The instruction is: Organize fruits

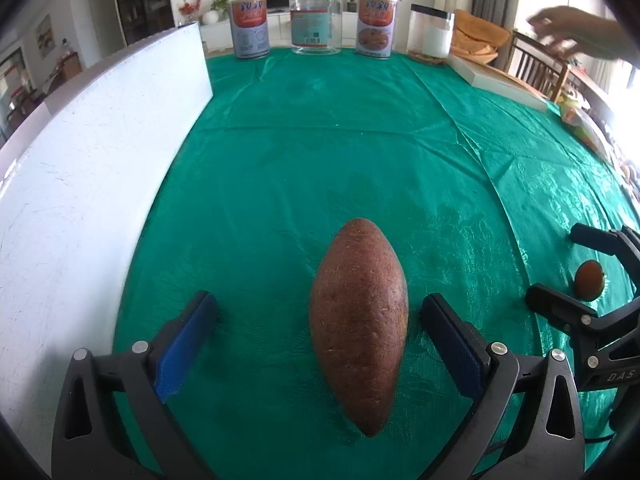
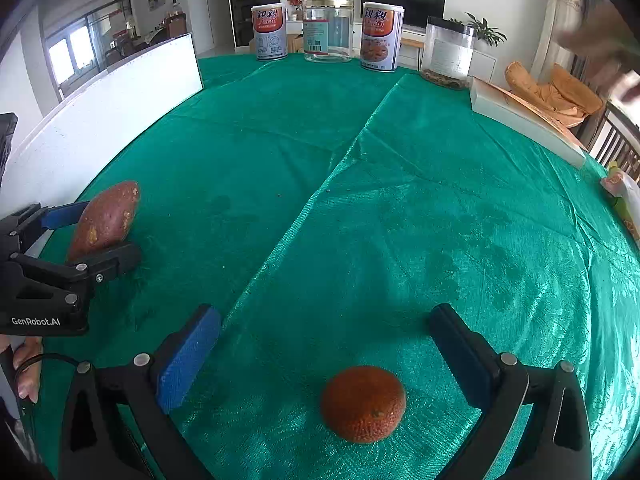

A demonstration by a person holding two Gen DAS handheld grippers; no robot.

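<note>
Sweet potato [image 1: 359, 326]: lies on green cloth [image 1: 320, 152] between left gripper [image 1: 318, 318] fingers, long axis near-to-far along them.
Orange [image 2: 363, 403]: rests between right gripper [image 2: 326, 342] fingers, toward the near end.
Fingers: both pairs spread wide, pads touching nothing.

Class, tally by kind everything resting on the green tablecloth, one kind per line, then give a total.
Brown pointed sweet potato: 1
Round orange tangerine: 1
Printed red-and-grey tins: 2
Clear containers, gold-lidded jar and black-lidded tub: 2
Flat white box: 1
Total: 7
</note>
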